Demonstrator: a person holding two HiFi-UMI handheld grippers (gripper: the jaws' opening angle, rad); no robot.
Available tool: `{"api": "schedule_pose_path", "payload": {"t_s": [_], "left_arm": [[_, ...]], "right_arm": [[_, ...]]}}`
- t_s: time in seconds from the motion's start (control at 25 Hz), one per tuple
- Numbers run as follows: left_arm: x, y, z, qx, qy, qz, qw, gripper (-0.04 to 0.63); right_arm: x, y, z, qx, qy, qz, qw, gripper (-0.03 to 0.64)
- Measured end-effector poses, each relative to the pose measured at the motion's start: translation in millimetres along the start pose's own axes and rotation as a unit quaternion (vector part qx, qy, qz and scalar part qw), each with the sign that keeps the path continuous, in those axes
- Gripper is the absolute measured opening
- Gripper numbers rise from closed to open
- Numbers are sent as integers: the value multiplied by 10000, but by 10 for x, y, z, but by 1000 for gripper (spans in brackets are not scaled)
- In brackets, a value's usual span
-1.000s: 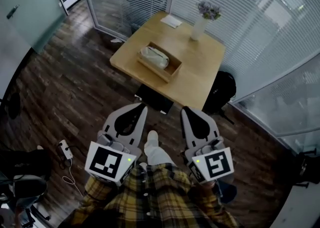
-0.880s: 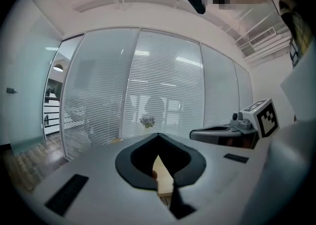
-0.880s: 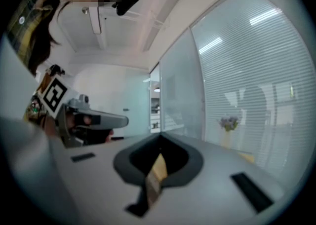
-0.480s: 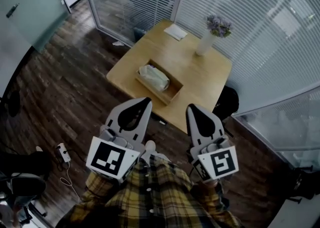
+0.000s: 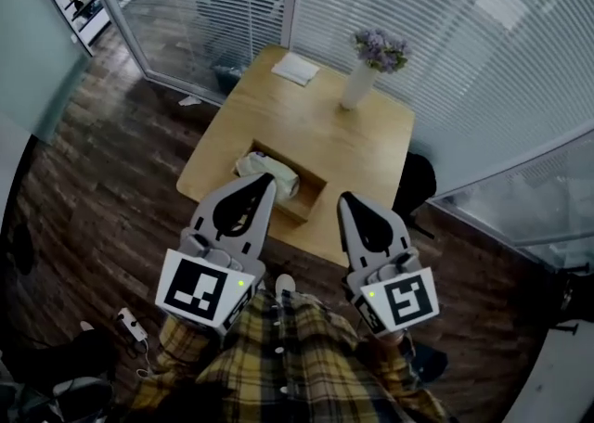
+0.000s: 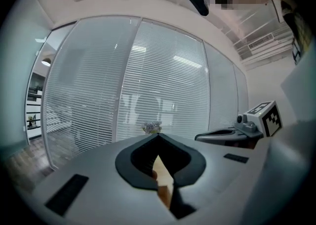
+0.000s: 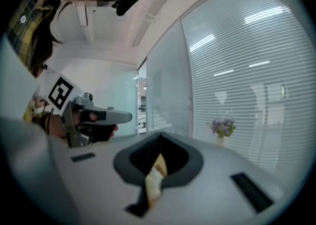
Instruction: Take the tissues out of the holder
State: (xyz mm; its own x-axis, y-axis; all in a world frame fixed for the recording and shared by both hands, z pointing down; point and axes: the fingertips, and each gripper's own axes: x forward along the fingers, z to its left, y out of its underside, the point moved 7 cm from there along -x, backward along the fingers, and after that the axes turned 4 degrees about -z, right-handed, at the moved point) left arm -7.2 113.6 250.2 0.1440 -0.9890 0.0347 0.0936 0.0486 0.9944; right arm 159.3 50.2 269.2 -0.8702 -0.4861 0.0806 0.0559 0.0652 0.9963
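Note:
A wooden tissue holder (image 5: pixel 311 187) sits on the light wooden table (image 5: pixel 362 147), near its front edge. A white pack of tissues (image 5: pixel 252 164) lies in the holder's left half. In the head view my left gripper (image 5: pixel 267 178) is shut and empty, with its tip over the near side of the tissues. To its right, over the table's front edge, my right gripper (image 5: pixel 345 198) is shut and empty too. The left gripper view shows closed jaws (image 6: pixel 158 136) and the right gripper (image 6: pixel 232 134). Closed jaws (image 7: pixel 160 135) also show in the right gripper view.
A white vase of purple flowers (image 5: pixel 364 73) and a white paper (image 5: pixel 295 69) stand at the table's far side. Glass walls with blinds close in behind. A black bag (image 5: pixel 416 180) rests on the floor right of the table, and a power strip (image 5: pixel 130 324) lies at lower left.
The person has walked toward the table. Both grippers, earlier over the floor short of it, now reach its front edge. The left tip is over the holder. Both stay shut.

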Motion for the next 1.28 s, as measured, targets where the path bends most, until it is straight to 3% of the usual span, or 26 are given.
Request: {"api": "schedule_pose_path", "payload": {"t_s": [0.36,0.68,0.96,1.28], "left_arm": [[704,-159,842,89,898,314,9954,8],[986,-186,1421,56,1843,499,9816,8],[1069,-77,1467,24,2534,675,9650,8],[1169,29,1312,-106,2721,720,9595,8]], "right_arm": [[759,-44,-97,132,1054,103,9943,11],[1238,-47,50,302,1937,197,9804,11],[1249,45,118,446,2421,445,9682,11],[1171,139,47,563,2501,492,9653,11]]}}
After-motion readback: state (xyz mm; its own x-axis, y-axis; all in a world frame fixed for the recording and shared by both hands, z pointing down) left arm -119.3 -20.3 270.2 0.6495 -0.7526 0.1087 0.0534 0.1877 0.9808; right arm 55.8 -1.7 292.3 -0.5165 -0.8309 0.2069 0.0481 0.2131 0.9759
